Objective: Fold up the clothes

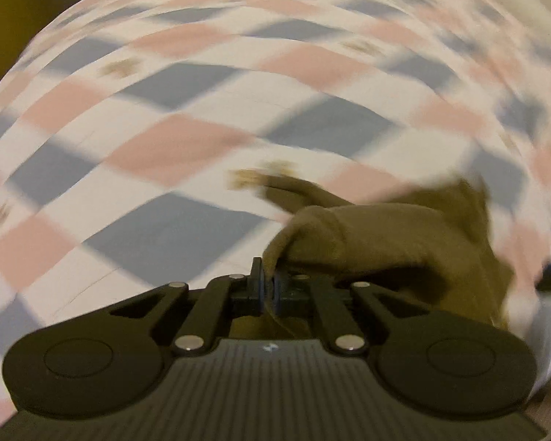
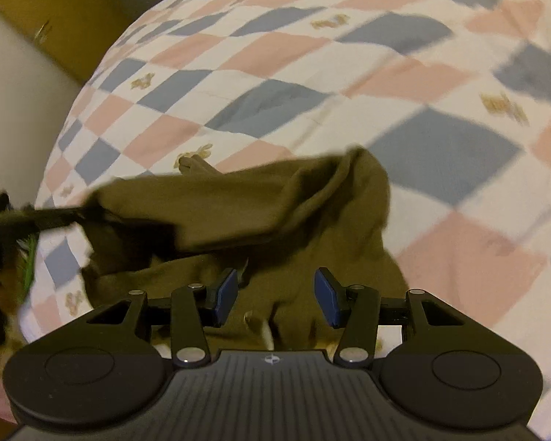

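Observation:
An olive-brown garment (image 1: 382, 246) hangs bunched over a checked bedspread (image 1: 187, 147). My left gripper (image 1: 269, 286) is shut on an edge of this garment, and the cloth trails off to the right. In the right wrist view the same olive garment (image 2: 260, 198) lies crumpled and partly lifted. My right gripper (image 2: 275, 294) is open just above it, with a fold of cloth between its blue pads (image 2: 327, 297). At the left edge of that view the left gripper (image 2: 36, 217) shows as a dark blur holding the garment's far end.
The bedspread (image 2: 404, 73) has pink, blue and white squares with small tan motifs. A white wall and a dark yellow-brown surface (image 2: 66, 11) lie beyond the bed's left edge. Both views are blurred by motion.

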{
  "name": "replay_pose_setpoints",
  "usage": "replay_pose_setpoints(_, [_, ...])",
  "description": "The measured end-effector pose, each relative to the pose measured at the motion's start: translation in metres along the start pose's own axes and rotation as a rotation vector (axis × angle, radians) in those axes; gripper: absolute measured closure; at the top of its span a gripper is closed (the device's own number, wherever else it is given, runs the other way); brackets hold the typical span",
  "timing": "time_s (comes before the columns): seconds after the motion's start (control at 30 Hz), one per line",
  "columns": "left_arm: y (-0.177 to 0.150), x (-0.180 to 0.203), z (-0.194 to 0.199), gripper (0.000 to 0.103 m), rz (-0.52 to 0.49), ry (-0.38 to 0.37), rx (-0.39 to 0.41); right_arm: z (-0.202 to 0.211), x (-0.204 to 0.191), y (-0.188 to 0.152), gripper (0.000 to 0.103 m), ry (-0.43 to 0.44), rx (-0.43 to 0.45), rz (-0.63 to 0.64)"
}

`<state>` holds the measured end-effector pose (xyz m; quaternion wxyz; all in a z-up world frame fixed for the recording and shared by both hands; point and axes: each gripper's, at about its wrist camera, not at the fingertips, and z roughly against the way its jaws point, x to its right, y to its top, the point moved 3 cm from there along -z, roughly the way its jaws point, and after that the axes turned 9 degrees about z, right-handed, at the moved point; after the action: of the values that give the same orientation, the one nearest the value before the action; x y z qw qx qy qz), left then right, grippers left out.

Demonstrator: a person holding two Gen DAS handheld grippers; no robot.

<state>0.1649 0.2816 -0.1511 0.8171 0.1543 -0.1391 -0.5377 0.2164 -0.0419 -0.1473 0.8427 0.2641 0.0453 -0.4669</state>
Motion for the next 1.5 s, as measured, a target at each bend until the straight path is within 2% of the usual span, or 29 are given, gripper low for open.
replay_pose_setpoints(0.07, [0.01, -0.03, -0.007, 0.099, 0.079, 0.024, -0.029, -0.011, -0.005, 0.011, 0.053, -0.017, -0.003, 0.068])
replay_pose_setpoints(0.17, [0.009, -0.047, -0.021, 0.093, 0.143, -0.002, -0.101, -0.029, -0.013, 0.026, 0.053, -0.043, -0.013, 0.164])
replay_pose_setpoints(0.23, [0.002, -0.048, -0.025, 0.088, 0.135, -0.005, -0.113, -0.041, -0.017, 0.031, 0.053, -0.074, -0.029, 0.237])
replay_pose_setpoints(0.27, [-0.002, -0.044, -0.025, 0.082, 0.102, 0.007, -0.108, -0.047, -0.018, 0.032, 0.053, -0.093, -0.038, 0.275])
replay_pose_setpoints(0.3, [-0.006, -0.039, -0.025, 0.079, 0.066, 0.02, -0.103, -0.053, -0.018, 0.031, 0.053, -0.115, -0.049, 0.32])
replay_pose_setpoints(0.4, [-0.015, -0.02, -0.02, 0.078, -0.098, 0.048, -0.066, -0.067, -0.014, 0.026, 0.053, -0.179, -0.08, 0.461])
replay_pose_setpoints(0.5, [-0.02, 0.003, -0.007, 0.075, -0.267, 0.048, 0.002, -0.076, 0.0, 0.02, 0.053, -0.223, -0.107, 0.529])
replay_pose_setpoints(0.67, [-0.022, 0.031, 0.008, 0.067, -0.471, 0.06, 0.074, -0.077, 0.024, 0.02, 0.053, -0.217, -0.114, 0.438])
replay_pose_setpoints(0.83, [-0.032, 0.058, 0.009, 0.06, -0.729, 0.108, 0.154, -0.073, 0.03, 0.017, 0.053, -0.187, -0.104, 0.374])
replay_pose_setpoints(1.07, [-0.031, 0.067, -0.009, 0.06, -0.734, 0.074, 0.083, -0.065, 0.023, 0.017, 0.053, -0.116, -0.077, 0.305])
replay_pose_setpoints(1.17, [-0.026, 0.065, -0.012, 0.06, -0.689, 0.068, 0.068, -0.061, 0.02, 0.017, 0.053, -0.109, -0.064, 0.294])
replay_pose_setpoints(1.5, [-0.03, 0.063, -0.003, 0.06, -0.672, 0.083, 0.09, -0.042, 0.017, 0.009, 0.053, -0.127, -0.025, 0.288])
